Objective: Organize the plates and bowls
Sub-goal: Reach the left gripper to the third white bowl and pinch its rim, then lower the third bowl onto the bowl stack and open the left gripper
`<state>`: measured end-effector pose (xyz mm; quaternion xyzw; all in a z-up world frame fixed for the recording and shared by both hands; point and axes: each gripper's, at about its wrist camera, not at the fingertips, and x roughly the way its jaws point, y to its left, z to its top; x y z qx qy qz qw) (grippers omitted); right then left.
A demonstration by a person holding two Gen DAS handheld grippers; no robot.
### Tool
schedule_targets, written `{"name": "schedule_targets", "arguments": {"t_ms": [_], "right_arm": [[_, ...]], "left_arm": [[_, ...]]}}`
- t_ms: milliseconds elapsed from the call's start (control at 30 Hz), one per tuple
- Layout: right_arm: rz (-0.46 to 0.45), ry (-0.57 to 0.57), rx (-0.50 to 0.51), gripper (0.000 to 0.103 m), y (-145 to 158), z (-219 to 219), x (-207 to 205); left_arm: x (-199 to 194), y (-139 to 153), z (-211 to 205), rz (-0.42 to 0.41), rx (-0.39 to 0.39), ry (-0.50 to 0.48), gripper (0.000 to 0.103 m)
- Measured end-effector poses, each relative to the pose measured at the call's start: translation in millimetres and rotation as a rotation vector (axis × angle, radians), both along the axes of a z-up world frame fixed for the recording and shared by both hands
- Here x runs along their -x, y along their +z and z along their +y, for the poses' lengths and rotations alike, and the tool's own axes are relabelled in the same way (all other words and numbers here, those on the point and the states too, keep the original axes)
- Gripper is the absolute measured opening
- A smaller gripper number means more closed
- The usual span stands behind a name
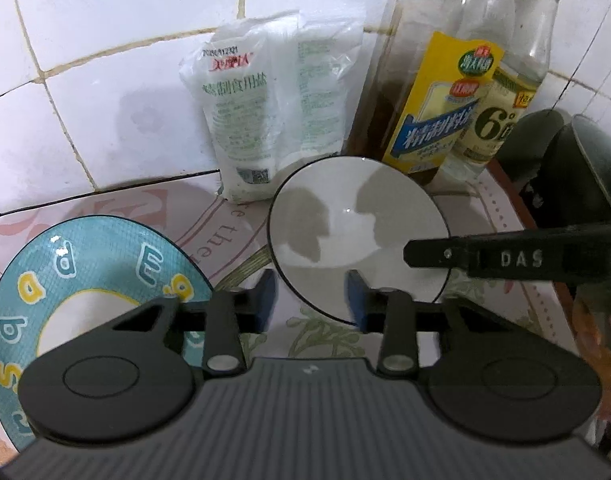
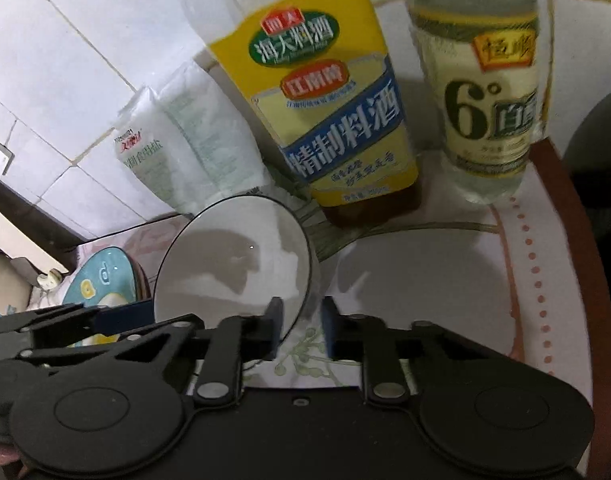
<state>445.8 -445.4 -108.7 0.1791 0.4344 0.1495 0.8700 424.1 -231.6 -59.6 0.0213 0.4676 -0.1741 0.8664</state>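
Note:
A white bowl [image 1: 359, 236] with a thin dark rim sits on the patterned table; it also shows in the right wrist view [image 2: 233, 260]. A teal plate with letters [image 1: 85, 276] lies to its left, seen too in the right wrist view [image 2: 101, 276]. My left gripper [image 1: 311, 300] is open, its blue-padded fingers straddling the bowl's near-left rim. My right gripper [image 2: 299, 326] is open around the bowl's right rim, one pad inside and one outside. Its finger [image 1: 485, 258] reaches over the bowl's right edge in the left wrist view.
A salt bag [image 1: 261, 108], a yellow-labelled cooking wine bottle [image 2: 329, 112] and a vinegar bottle [image 2: 489, 92] stand against the tiled wall behind the bowl. A dark pot [image 1: 577, 168] sits at the far right. The table's brown edge [image 2: 573, 240] curves on the right.

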Motion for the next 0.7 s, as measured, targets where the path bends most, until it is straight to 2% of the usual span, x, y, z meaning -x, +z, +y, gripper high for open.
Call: {"name": "schedule_targets", "arguments": {"t_ms": [33, 133, 333, 567, 700], "right_arm": [[0.008, -0.003, -0.006, 0.021, 0, 0, -1], [0.031, -0.016, -0.021, 0.02, 1, -1, -1], [0.047, -0.044, -0.006, 0.019, 9, 1, 8], [0.043, -0.054, -0.002, 0.019, 33, 1, 37], [0.04, -0.055, -0.008, 0.019, 52, 2, 57]], "left_arm": [[0, -1, -1, 0.0, -0.013, 0.007, 0.024], [-1, -2, -1, 0.002, -0.02, 0.01, 0.021], [7, 4, 4, 0.035, -0.008, 0.008, 0.019], [39, 31, 10, 0.004, 0.011, -0.004, 0.019], [58, 53, 15, 0.013, 0.026, -0.005, 0.019]]}}
